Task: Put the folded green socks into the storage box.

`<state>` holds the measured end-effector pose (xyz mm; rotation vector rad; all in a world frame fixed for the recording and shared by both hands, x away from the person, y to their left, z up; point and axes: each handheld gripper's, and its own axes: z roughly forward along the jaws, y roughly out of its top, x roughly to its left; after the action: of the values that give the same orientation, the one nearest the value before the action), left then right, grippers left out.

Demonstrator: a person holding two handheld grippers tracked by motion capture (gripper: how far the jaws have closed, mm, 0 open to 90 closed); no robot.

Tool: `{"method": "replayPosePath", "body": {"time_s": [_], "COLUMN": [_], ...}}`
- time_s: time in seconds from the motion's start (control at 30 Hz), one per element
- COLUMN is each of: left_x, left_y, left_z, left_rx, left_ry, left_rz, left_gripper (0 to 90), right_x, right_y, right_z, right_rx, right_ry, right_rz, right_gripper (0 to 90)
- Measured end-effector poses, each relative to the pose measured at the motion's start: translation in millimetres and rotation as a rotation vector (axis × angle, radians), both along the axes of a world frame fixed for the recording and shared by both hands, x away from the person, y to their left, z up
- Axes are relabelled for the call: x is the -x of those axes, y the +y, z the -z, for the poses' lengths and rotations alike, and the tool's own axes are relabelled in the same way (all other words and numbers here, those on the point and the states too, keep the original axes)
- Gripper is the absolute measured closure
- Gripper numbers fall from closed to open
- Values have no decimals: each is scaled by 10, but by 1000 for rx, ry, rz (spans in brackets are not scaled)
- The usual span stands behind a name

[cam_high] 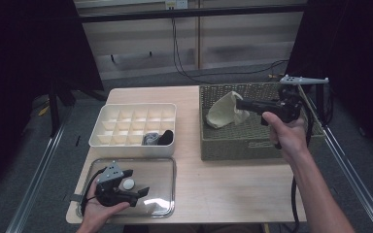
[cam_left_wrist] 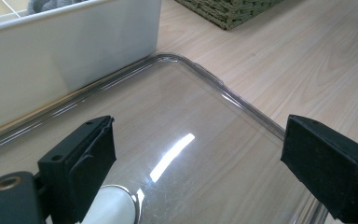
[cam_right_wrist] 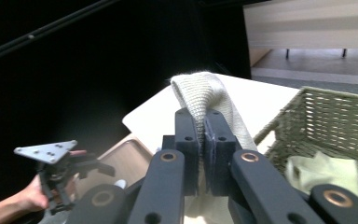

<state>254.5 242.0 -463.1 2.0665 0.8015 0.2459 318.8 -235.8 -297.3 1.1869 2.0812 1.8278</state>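
Observation:
My right gripper (cam_high: 239, 104) hangs over the wicker basket (cam_high: 223, 145), shut on a cream knitted sock (cam_high: 225, 110) that droops from its jaws. In the right gripper view the sock (cam_right_wrist: 199, 91) is pinched between the closed jaws (cam_right_wrist: 204, 122). My left gripper (cam_high: 137, 182) rests low over a clear plastic lid (cam_high: 161, 170) at the table's front left, open and holding nothing. The left gripper view has its jaws (cam_left_wrist: 198, 140) wide apart above the lid (cam_left_wrist: 200, 107), with the lid's white knob (cam_left_wrist: 113, 205) by the left jaw.
A white divided box (cam_high: 108, 138) stands behind the lid, with dark socks (cam_high: 158, 139) in its front right compartments. Another pale cloth (cam_right_wrist: 327, 173) lies inside the basket (cam_right_wrist: 349, 116). Bare wood runs along the front between the lid and the basket.

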Motion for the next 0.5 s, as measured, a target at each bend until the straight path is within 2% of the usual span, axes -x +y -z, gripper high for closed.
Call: {"method": "replayPosePath", "body": {"time_s": [0.27,0.5], "left_x": [-12,-3], "left_y": [-19,-71], "left_z": [8,1], "left_rx": [3,6], "left_ry": [0,0], "left_rz": [-3,1], "left_gripper": [94,95], "right_x": [202,389], "right_y": [75,164], "right_z": [-18,-3], "right_rx": [-23,3], "right_ry": [-9,0], "right_rz": [-26,-57], "right_gripper": [862,862]}}
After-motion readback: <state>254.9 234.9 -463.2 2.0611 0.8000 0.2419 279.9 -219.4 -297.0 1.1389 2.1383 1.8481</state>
